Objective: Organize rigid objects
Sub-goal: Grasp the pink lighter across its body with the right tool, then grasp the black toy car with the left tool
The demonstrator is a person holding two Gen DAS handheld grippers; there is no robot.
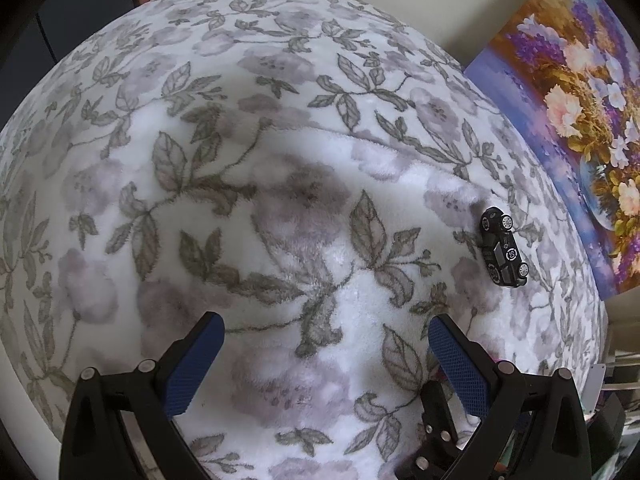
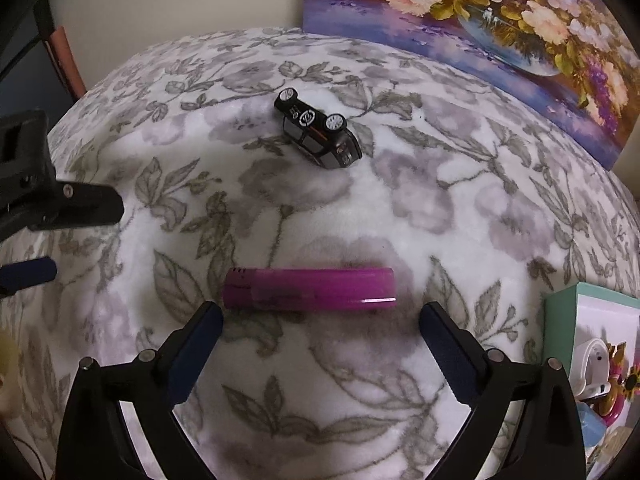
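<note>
A magenta lighter (image 2: 310,289) lies crosswise on the floral fleece blanket (image 2: 320,208), just beyond the tips of my right gripper (image 2: 321,316), which is open and holds nothing. A small black toy car (image 2: 318,132) rests on its side farther back; the left wrist view has the toy car (image 1: 503,247) off to the right. My left gripper (image 1: 326,330) is open over bare blanket (image 1: 280,200), apart from the car. The left gripper's body (image 2: 60,200) juts in at the left edge of the right wrist view.
A flower painting (image 2: 500,28) leans at the back right, also the painting (image 1: 572,120) at the right of the left wrist view. A teal box (image 2: 592,360) with small colourful items sits at the right edge. A wall runs behind the blanket.
</note>
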